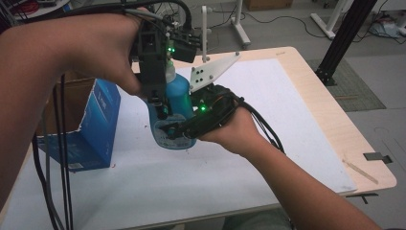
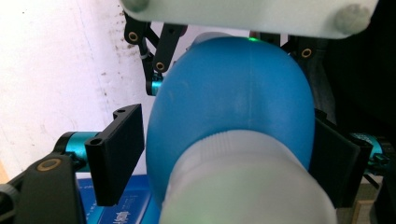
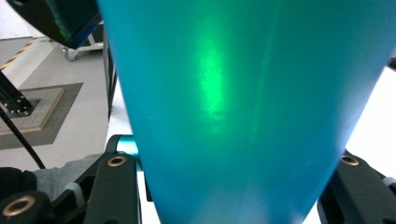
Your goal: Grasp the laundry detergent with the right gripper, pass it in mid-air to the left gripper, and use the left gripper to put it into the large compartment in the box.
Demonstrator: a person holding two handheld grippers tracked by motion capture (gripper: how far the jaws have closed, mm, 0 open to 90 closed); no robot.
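Two hand-held grippers of black plastic and metal. The left gripper has a green light and thick black cables trailing off. The right gripper carries a pale three-cornered plate with dark screw holes. Jaw arms show brass-ringed pivots and teal fittings. Both forearms are bare.

Pale wooden table under a white mat, grey floor around

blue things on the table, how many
2: a blue bottle with a white cap, held above the white table top at the middle, and a blue cardboard box standing at the left. Others could be hidden behind the forearms.
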